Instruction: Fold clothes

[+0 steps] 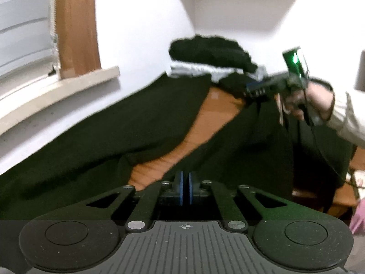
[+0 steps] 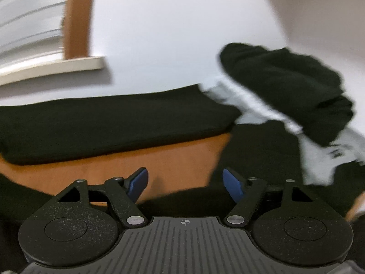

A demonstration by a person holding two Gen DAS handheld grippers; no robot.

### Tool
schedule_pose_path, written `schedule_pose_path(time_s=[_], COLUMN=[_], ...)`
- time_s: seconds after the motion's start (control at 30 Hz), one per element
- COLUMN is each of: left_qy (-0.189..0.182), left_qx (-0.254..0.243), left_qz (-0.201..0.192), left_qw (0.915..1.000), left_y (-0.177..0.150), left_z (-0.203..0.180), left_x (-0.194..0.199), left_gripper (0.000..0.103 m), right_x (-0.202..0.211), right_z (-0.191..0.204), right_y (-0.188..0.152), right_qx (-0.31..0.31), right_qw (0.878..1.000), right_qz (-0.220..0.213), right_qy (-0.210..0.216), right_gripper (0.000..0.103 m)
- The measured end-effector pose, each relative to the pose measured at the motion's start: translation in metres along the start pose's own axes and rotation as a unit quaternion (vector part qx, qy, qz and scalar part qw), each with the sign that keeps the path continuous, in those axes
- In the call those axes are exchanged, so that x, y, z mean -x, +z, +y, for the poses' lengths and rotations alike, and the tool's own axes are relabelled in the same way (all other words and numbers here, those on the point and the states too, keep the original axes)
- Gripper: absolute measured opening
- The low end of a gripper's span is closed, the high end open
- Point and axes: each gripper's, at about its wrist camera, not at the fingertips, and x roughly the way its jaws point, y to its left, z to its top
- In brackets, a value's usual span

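A dark green-black garment lies spread over the orange wooden table, split into two parts with bare wood between them. My left gripper is shut, its blue pads pinching the garment's near edge. In the left wrist view my right gripper, held by a hand in a pale sleeve, hovers over the garment's far right part. In the right wrist view the right gripper stands open above the dark garment and the table, with nothing between its pads.
A pile at the back holds a black folded garment on a white-grey one. A window sill and white wall run along the left. Something pink sits at the right edge.
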Motion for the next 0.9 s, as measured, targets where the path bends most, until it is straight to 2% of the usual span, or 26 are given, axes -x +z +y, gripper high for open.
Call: schedule_pose_path(time_s=[0.1,0.17,0.27,0.37,0.47,0.63,0.67,0.8,0.87,0.9], left_qy=[0.007,0.014,0.034,0.054,0.048,0.037,0.036,0.032,0.029,0.028], left_qx=[0.009,0.012,0.009,0.012,0.024,0.016,0.015,0.024,0.034,0.037], left_qz=[-0.029,-0.046,-0.063,-0.065,-0.054,-0.036,-0.032,-0.023,-0.020,-0.020], left_qw=[0.9995,0.9988,0.9974,0.9963,0.9971,0.9985,0.9987,0.9989,0.9988,0.9987], left_y=[0.005,0.008,0.010,0.011,0.007,-0.001,-0.002,-0.008,-0.011,-0.011], left_z=[0.005,0.008,0.013,0.022,0.028,0.022,0.021,0.027,0.032,0.034], left_x=[0.016,0.027,0.041,0.047,0.044,0.031,0.028,0.019,0.016,0.016], left_gripper=[0.004,0.004,0.003,0.003,0.003,0.003,0.003,0.003,0.003,0.003], right_x=[-0.001,0.003,0.014,0.030,0.042,0.049,0.050,0.046,0.034,0.026], right_z=[-0.012,-0.019,-0.030,-0.036,-0.043,-0.054,-0.055,-0.054,-0.050,-0.048], right_y=[-0.001,-0.004,-0.010,-0.017,-0.024,-0.029,-0.027,-0.014,-0.005,-0.001], right_qx=[0.000,-0.001,-0.006,-0.017,-0.025,-0.049,-0.053,-0.061,-0.061,-0.058], right_qw=[0.999,0.999,0.999,0.998,0.997,0.995,0.995,0.996,0.996,0.997], right_qz=[0.007,0.007,0.004,-0.007,-0.005,0.005,0.001,-0.021,-0.018,-0.014], right_qy=[-0.034,-0.045,-0.048,-0.056,-0.069,-0.087,-0.087,-0.068,-0.057,-0.054], right_gripper=[0.062,0.044,0.030,0.026,0.020,0.022,0.026,0.033,0.044,0.046])
